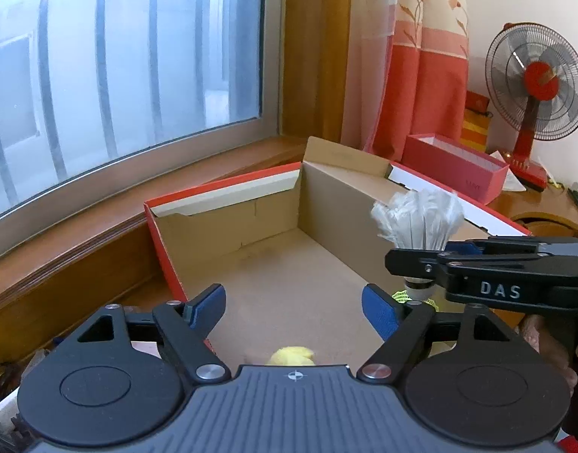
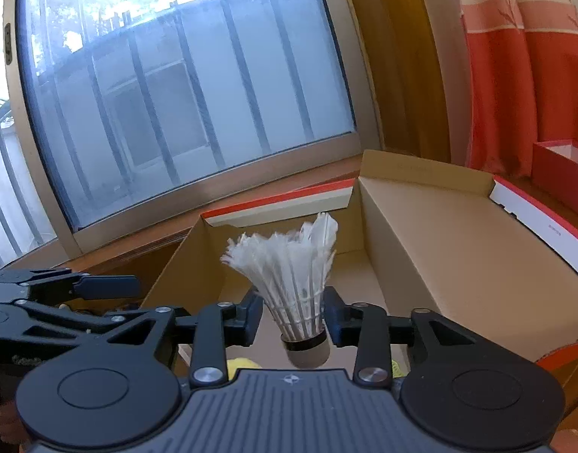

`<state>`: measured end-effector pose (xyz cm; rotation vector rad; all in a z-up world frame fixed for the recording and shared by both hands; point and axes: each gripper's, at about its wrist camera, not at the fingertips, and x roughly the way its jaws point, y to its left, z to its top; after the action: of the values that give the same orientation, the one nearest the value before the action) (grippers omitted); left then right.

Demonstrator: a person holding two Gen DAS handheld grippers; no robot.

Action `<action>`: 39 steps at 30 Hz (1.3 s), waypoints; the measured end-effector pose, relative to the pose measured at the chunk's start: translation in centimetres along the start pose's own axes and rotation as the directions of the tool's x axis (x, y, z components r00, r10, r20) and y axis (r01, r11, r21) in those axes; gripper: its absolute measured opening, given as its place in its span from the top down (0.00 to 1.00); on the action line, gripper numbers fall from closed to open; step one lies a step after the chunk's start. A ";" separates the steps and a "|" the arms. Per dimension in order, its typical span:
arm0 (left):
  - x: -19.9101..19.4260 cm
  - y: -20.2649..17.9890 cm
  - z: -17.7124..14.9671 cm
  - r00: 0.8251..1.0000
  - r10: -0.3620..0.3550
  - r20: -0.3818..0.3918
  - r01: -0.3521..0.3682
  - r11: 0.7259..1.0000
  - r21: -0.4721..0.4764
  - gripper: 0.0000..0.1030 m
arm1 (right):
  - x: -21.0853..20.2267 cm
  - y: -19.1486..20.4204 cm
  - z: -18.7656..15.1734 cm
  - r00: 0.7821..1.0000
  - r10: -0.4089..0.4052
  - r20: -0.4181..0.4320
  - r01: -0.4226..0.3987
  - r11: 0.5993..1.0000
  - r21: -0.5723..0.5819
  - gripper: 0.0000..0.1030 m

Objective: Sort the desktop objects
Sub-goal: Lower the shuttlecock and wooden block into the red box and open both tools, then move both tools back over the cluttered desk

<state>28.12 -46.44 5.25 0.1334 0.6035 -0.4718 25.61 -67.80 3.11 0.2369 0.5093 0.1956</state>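
**Shuttlecock over the open box: release check**

Right claw (image 2: 294, 309): the shuttlecock (image 2: 296, 275) stands between the jaws, which are at a middling width. Both pads lie against the lower feather skirt with no gap I can make out. Whether they press on it or merely flank it, I cannot tell.

Orientation: the shuttlecock's long axis is near upright. Cork end points down and hangs just under the pads. Feathers fan upward and lean slightly toward the window side.

Place: it is over the open cardboard box (image 2: 421, 234), above the floor near the box's near edge and closer to the tall right-hand wall than to the left wall. It does not touch the floor.

Left claw (image 1: 292, 305): jaws wide, nothing between them, over the same box toward its near left corner. A yellow lump (image 1: 292, 355) lies on the box floor just under it.

Judgement: the right claw is the one on the shuttlecock, and the drop is straight down along its own axis. The cork-heavy end should land first. It may then tip onto its skirt.
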 end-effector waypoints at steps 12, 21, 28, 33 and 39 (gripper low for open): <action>-2.9 0.1 -1.1 0.995 0.100 0.021 -0.098 0.993 -0.059 0.09 | 0.6 1.2 0.6 0.999 0.037 0.024 -0.035 0.997 -0.069 0.39; -8.4 1.3 -4.8 0.965 0.261 0.023 -0.256 0.956 -0.143 0.05 | 0.2 4.0 0.7 0.989 0.136 0.054 -0.127 0.981 -0.143 0.34; -14.9 4.8 -10.1 0.914 0.405 -0.028 -0.403 0.895 -0.192 0.02 | -0.9 10.0 0.1 0.975 0.206 0.078 -0.180 0.950 -0.255 0.32; -18.7 8.5 -14.9 0.857 0.495 -0.141 -0.515 0.825 -0.235 0.02 | -1.8 15.7 -2.1 0.958 0.288 0.020 -0.265 0.904 -0.335 0.32; -22.0 12.3 -19.9 0.787 0.559 -0.261 -0.616 0.732 -0.291 0.02 | -1.9 22.5 -6.3 0.904 0.396 -0.161 -0.427 0.832 -0.355 0.32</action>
<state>7.66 -21.93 1.39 0.0036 0.7535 0.2856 18.00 -45.68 4.78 -0.0501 0.4845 0.7259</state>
